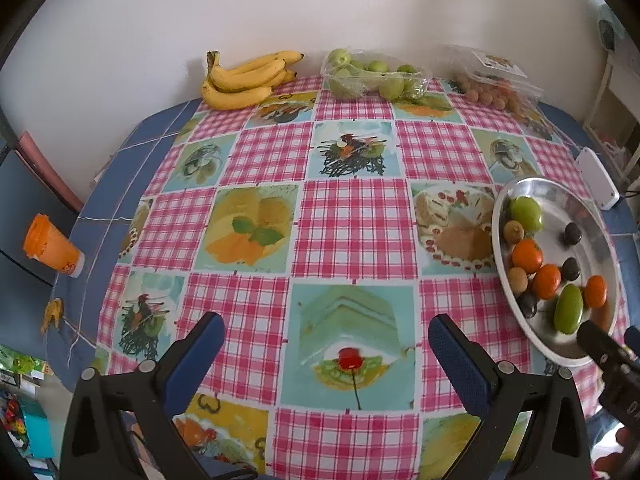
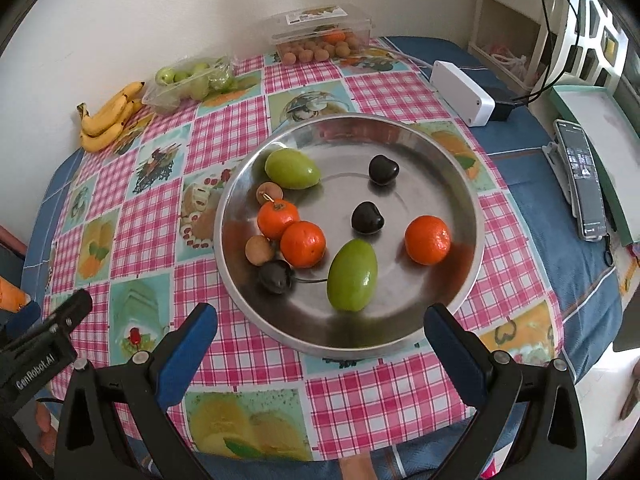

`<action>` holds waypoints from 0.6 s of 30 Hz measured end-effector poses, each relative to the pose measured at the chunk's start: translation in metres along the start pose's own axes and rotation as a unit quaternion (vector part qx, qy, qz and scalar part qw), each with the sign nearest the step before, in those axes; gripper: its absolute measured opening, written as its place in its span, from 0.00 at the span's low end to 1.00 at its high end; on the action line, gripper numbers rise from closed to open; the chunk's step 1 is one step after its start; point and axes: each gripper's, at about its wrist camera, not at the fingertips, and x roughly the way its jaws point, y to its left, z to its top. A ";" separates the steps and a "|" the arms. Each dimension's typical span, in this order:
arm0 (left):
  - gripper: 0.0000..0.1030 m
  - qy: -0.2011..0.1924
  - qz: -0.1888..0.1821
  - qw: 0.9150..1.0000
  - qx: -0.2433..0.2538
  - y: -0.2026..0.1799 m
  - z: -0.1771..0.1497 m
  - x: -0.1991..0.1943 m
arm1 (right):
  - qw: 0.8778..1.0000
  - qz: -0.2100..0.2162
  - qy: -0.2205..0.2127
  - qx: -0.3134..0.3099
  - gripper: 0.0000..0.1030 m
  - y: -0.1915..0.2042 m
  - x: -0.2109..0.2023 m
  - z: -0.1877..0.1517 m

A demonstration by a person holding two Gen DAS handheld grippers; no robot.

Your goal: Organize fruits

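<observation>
Right gripper [image 2: 320, 336]: jaws spread wide, empty, just short of the metal dish [image 2: 460, 184].
Dish: three oranges [image 2: 427, 239], two green fruits [image 2: 352, 275], three dark fruits [image 2: 383, 169], two small brown ones [image 2: 260, 249].
Far edge of the table: bananas [image 2: 108, 120], bagged green fruit [image 2: 192, 82], clear box [image 2: 324, 36].
Left gripper [image 2: 44, 340]: at the lower left.

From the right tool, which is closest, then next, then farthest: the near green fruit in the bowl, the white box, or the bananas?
Right wrist view, from the right tool:
1. Green fruit, just ahead in the metal bowl.
2. White box, beyond the bowl, to the right.
3. Bananas, far left by the wall.
</observation>
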 end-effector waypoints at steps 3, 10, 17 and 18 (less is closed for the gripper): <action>1.00 0.000 -0.001 1.000 -0.001 0.001 -0.002 -0.002 | 1.000 0.002 -0.004 0.000 1.00 -0.001 -0.003 -0.001; 1.00 -0.008 -0.004 1.000 -0.006 0.005 -0.003 -0.008 | 1.000 0.005 -0.014 0.000 1.00 -0.001 -0.009 -0.002; 1.00 -0.002 -0.001 1.000 -0.012 0.007 -0.004 -0.007 | 1.000 0.004 -0.011 0.001 1.00 0.000 -0.009 -0.002; 1.00 -0.002 -0.001 1.000 -0.012 0.006 -0.004 -0.007 | 1.000 0.004 -0.010 0.002 1.00 0.000 -0.008 -0.002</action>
